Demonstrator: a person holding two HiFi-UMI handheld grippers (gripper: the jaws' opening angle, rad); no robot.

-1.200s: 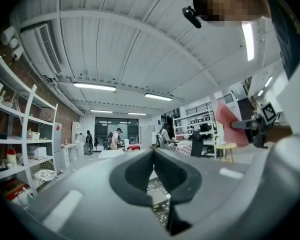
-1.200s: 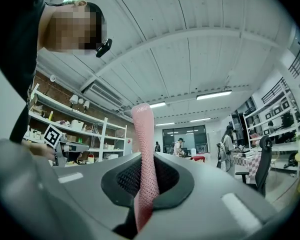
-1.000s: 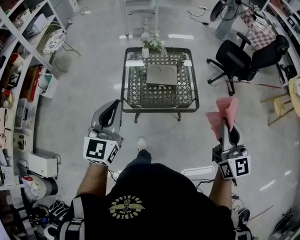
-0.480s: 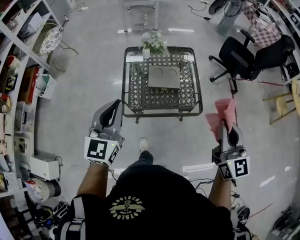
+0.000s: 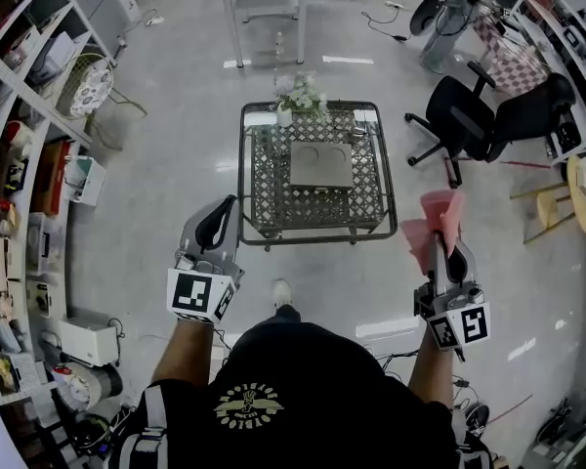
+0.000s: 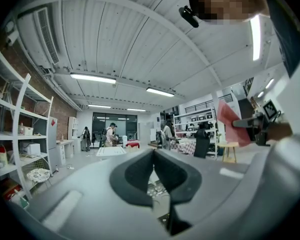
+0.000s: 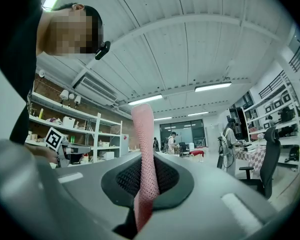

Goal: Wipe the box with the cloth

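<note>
Movement over the last second is slight: the person is stepping toward the table, which is sliding a little lower and nearer in the head view, while both arms are keeping the same raised pose in front of the body. The box, flat and grey, is lying in the middle of the table's latticed top. A small vase of flowers is standing at the far edge behind it. Nothing is touching the box yet; both tools are hanging well short of the table, over the floor.

The right claw is clamping the pink cloth. Its own view is showing the jaws pressed on a narrow fold of the weave, with the rest of the cloth sticking up above the tips. The left claw is sitting with its jaws closed together and nothing between them.

To my eye this is the approach and not the wiping itself: the cloth is already in hand, and the gap to the box is shrinking. The person is needing to come close enough to lower the cloth flat onto the box's top. The left claw may be needing to steady the box so it is not skating on the open metalwork.
</note>
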